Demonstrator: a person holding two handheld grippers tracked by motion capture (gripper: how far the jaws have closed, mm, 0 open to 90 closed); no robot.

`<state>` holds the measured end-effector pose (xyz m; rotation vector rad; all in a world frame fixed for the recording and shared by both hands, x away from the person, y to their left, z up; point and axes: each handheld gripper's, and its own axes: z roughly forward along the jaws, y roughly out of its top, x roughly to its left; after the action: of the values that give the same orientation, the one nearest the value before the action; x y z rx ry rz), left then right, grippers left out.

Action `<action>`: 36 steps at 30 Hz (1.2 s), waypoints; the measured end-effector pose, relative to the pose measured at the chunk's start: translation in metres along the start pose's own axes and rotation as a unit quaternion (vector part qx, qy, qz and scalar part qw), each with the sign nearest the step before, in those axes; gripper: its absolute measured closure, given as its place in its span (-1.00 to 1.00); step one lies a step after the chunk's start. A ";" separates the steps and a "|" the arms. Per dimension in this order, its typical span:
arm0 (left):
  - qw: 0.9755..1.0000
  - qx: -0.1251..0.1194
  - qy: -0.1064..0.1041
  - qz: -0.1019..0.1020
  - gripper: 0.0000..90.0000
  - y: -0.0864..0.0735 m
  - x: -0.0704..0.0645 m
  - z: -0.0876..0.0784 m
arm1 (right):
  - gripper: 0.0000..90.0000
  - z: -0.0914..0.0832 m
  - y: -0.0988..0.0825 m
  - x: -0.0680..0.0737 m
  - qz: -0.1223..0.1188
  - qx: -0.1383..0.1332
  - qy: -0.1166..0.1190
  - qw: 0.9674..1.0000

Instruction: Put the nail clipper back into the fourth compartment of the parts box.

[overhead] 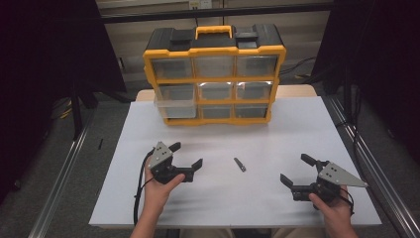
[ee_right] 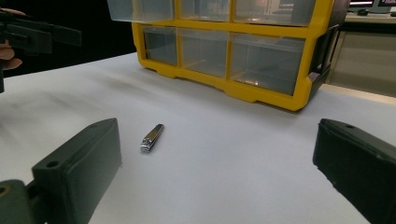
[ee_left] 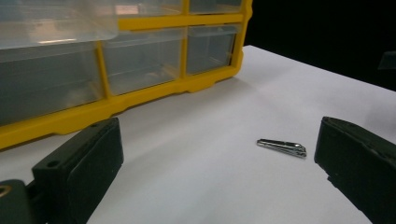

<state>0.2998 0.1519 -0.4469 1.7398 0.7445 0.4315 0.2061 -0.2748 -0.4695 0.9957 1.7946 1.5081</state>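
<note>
Here, both tools gape empty beside the nail clipper [overhead: 239, 164], before a yellow organizer [overhead: 214, 74] whose left middle drawer [overhead: 174, 101] juts out.

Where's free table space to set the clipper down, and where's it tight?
Bare white table runs between the drawer organizer and the nail clipper, and along the near edge between the left gripper and right gripper. Tight by the organizer's left column, where one drawer juts out.

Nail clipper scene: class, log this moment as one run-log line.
left gripper: open, empty | right gripper: open, empty | clipper: flat on table between them, untouched | organizer: middle-left drawer pulled out
</note>
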 end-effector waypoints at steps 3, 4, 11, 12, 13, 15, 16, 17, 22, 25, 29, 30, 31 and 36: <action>1.000 0.013 -0.019 0.005 -0.97 0.002 -0.005 0.014 | -0.99 0.000 0.000 0.000 0.000 -0.001 -0.001 1.000; 1.000 0.013 -0.019 0.005 -0.97 0.002 -0.005 0.014 | -0.99 0.000 0.000 0.000 0.000 -0.001 -0.001 1.000; 0.998 0.035 -0.048 0.014 -0.97 0.005 -0.014 0.034 | -0.99 0.000 0.000 -0.001 -0.001 -0.001 0.000 1.000; 0.998 0.041 -0.055 0.013 -0.97 0.005 -0.017 0.040 | -0.99 0.000 0.000 -0.001 0.000 -0.002 -0.002 1.000; 0.997 0.042 -0.056 0.013 -0.96 0.005 -0.018 0.042 | -0.99 0.000 0.000 -0.001 -0.001 -0.001 -0.001 1.000; 0.997 0.051 -0.059 0.015 -0.96 0.005 -0.021 0.047 | -0.99 0.000 0.000 -0.001 -0.002 -0.002 -0.001 1.000; 0.997 0.051 -0.059 0.015 -0.96 0.005 -0.021 0.047 | -0.99 0.000 0.000 -0.001 -0.002 -0.002 -0.001 1.000; 0.996 0.059 -0.063 0.019 -0.96 0.006 -0.024 0.052 | -0.99 0.000 0.000 -0.001 0.000 -0.002 -0.002 1.000; 0.994 0.067 -0.078 0.019 -0.96 0.007 -0.031 0.064 | -0.99 0.000 0.000 -0.001 -0.002 0.000 0.002 1.000; 0.993 0.078 -0.080 0.029 -0.96 0.008 -0.035 0.071 | -0.99 0.000 0.000 0.000 -0.001 0.002 0.001 1.000; 0.991 0.089 -0.091 0.036 -0.96 0.009 -0.041 0.081 | -0.99 0.001 0.000 0.000 -0.001 0.002 0.001 1.000; 0.991 0.096 -0.092 0.034 -0.95 0.009 -0.043 0.084 | -0.99 0.000 0.000 0.000 0.000 0.003 0.002 1.000; 0.990 0.102 -0.095 0.036 -0.95 0.009 -0.044 0.087 | -0.99 0.000 0.000 0.000 -0.001 0.002 0.001 1.000; 0.985 0.129 -0.104 0.043 -0.94 0.007 -0.050 0.099 | -0.99 0.000 0.000 0.000 0.000 -0.001 0.001 1.000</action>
<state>0.3279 0.0456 -0.4652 2.0290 0.5955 0.2127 0.2062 -0.2744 -0.4691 0.9934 1.7944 1.5108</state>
